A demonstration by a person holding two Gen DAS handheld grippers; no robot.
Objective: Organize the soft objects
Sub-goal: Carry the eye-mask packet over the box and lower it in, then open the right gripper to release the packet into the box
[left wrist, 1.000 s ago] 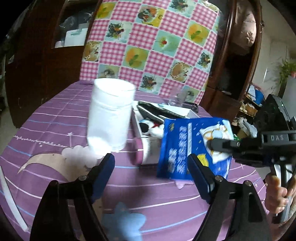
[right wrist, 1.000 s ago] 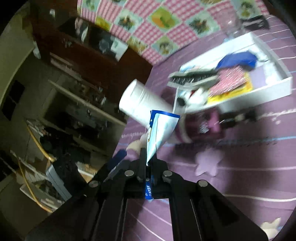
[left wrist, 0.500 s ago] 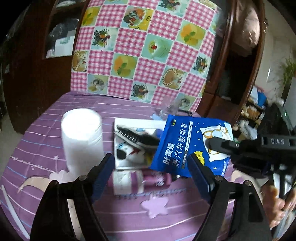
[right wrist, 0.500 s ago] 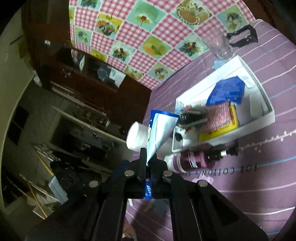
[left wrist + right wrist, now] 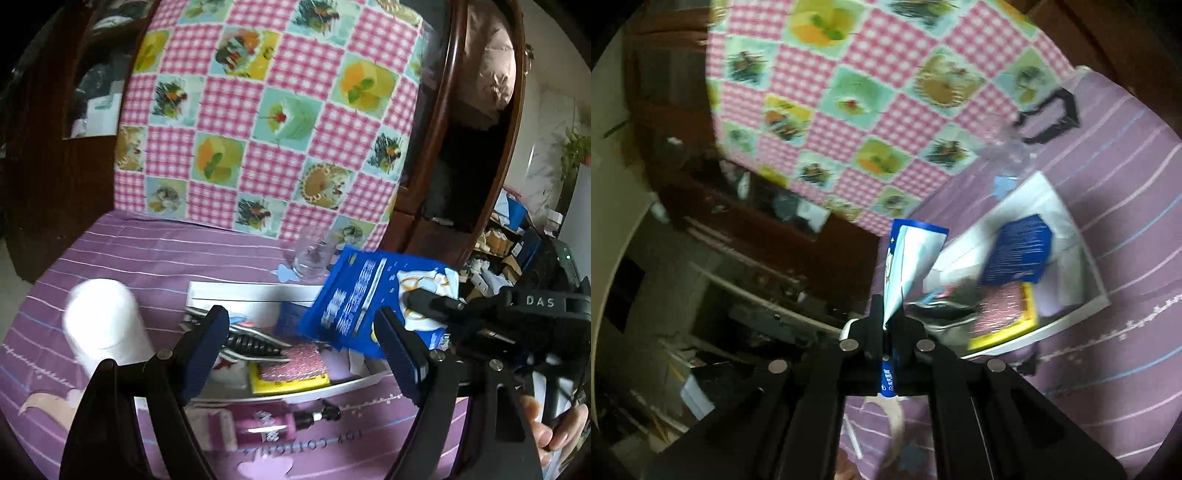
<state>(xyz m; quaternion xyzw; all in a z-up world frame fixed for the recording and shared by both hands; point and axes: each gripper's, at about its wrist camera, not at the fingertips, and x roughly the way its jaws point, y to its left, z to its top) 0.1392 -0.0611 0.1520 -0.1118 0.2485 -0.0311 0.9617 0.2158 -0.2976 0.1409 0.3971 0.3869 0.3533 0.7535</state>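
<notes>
My right gripper (image 5: 888, 317) is shut on a blue foil pouch (image 5: 908, 258) with white print and holds it in the air over the near right part of a white tray (image 5: 258, 291). The pouch (image 5: 373, 295) and the right gripper (image 5: 417, 301) also show in the left wrist view. The tray (image 5: 1082, 269) holds a black comb (image 5: 255, 339), a pink-and-yellow sponge (image 5: 291, 373) and a smaller blue packet (image 5: 1019, 254). My left gripper (image 5: 303, 347) is open and empty, in front of the tray.
A white roll (image 5: 107, 325) stands left of the tray on the purple striped cloth (image 5: 147, 258). A pink bottle (image 5: 258, 424) lies in front of the tray. A clear glass (image 5: 310, 258) stands behind it. A pink checked cushion (image 5: 273, 110) rises at the back.
Both grippers moved forward toward the tray. The right gripper carried the blue pouch up and over the tray's right side. The white roll now lies farther left in the left wrist view.
</notes>
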